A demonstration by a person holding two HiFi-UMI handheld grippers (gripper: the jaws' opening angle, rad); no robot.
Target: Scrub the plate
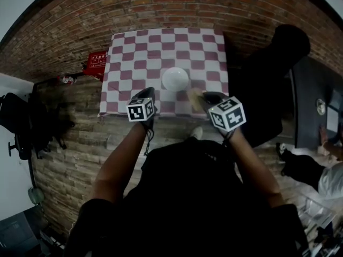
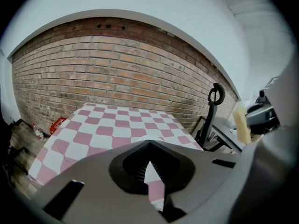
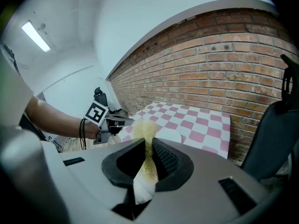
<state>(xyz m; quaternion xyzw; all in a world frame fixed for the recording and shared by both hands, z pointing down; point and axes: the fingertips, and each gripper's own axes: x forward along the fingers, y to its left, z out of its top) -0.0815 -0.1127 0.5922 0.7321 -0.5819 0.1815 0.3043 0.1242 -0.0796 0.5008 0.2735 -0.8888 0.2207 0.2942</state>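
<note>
Scrubbing tool: a yellow sponge [image 3: 145,128], standing up out of the jaws that pinch it.
Right gripper [image 3: 148,144]: clenched on the sponge, pads pressed against both of its faces; held in the air at the near edge of the table, on the right.
Left gripper [image 2: 149,144]: jaws clenched together with nothing between them; held in the air at the near edge of the table, on the left, well apart from the right gripper.
Plate [image 1: 175,78]: white and round, lying flat on the checked cloth in the near half of the table, just beyond the two grippers and between them; neither gripper touches it.
Table [image 1: 128,52]: covered by a red-and-white checked cloth, its far side against the brick wall [image 1: 177,7].
Chair [image 1: 268,79]: black, just right of the table.
Floor: wood planks, with a red object [image 1: 96,63] lying left of the table near the wall.
Person: bare forearms reach forward, one to each gripper.
</note>
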